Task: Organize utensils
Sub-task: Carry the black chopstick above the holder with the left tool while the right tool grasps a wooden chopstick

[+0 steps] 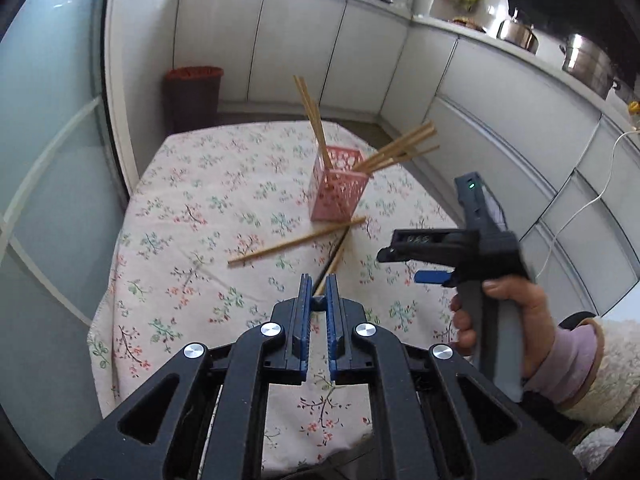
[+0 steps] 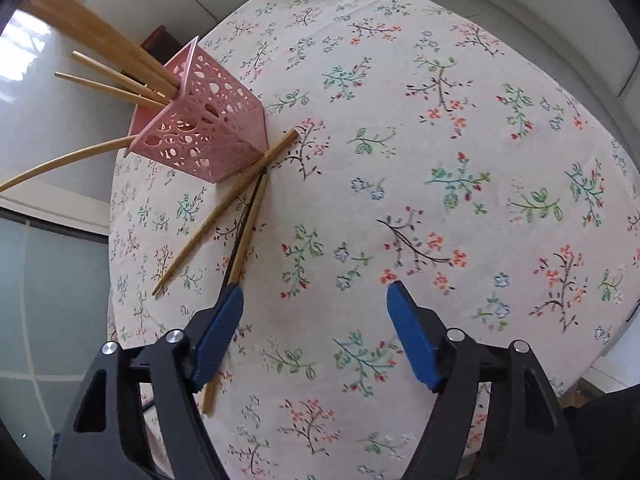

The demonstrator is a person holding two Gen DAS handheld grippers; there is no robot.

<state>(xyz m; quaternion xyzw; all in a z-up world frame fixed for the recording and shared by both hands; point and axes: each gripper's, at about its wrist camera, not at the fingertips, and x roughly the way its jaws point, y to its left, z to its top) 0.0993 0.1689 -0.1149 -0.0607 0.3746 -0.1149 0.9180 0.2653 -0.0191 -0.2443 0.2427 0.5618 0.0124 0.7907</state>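
A pink perforated holder (image 1: 338, 189) (image 2: 204, 132) stands on the floral tablecloth and holds several wooden chopsticks (image 1: 394, 151) (image 2: 116, 76). Two loose chopsticks lie in front of it: one (image 1: 296, 242) (image 2: 224, 212) lies crosswise, the other (image 1: 334, 262) (image 2: 246, 232) runs toward my left gripper. My left gripper (image 1: 319, 286) has its jaws nearly together, just above the near end of that chopstick; I cannot see contact. My right gripper (image 2: 314, 300) is open and empty over the cloth, right of the loose chopsticks. It also shows in the left wrist view (image 1: 424, 266).
The table (image 1: 180, 240) is covered by the flowered cloth (image 2: 460, 160). White cabinets (image 1: 300, 40) run behind and to the right. A dark bin (image 1: 194, 94) stands on the floor by the far left corner. Pots (image 1: 588, 60) sit on the counter.
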